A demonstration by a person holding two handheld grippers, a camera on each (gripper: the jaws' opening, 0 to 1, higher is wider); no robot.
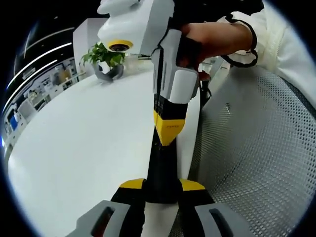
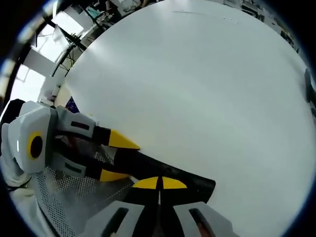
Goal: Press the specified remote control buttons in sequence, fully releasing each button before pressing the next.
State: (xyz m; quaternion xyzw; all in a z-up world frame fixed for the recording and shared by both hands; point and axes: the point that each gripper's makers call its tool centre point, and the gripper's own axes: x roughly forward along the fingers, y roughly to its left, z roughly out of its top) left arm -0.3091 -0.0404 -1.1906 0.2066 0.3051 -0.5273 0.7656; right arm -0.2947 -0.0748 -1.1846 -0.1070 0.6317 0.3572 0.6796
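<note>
Closest in the left gripper view, the left gripper (image 1: 162, 190) has its yellow-tipped jaws clamped on the near end of the black remote control (image 1: 162, 168), one jaw on each side. The remote runs straight ahead from the jaws over the white surface (image 1: 84, 143). At its far end the right gripper (image 1: 169, 131) comes down from above, held by a hand (image 1: 217, 42); its yellow tips are together and meet the remote's top face. Right of the jaws lies a perforated mesh chair seat (image 1: 252, 148). Farther ahead on the left stands a potted plant (image 1: 104, 59).

In the right gripper view, the right gripper (image 2: 159, 183) has its tips shut, touching the remote control (image 2: 158, 173) just ahead; left of it, the left gripper (image 2: 121, 158) grips the remote's end.
</note>
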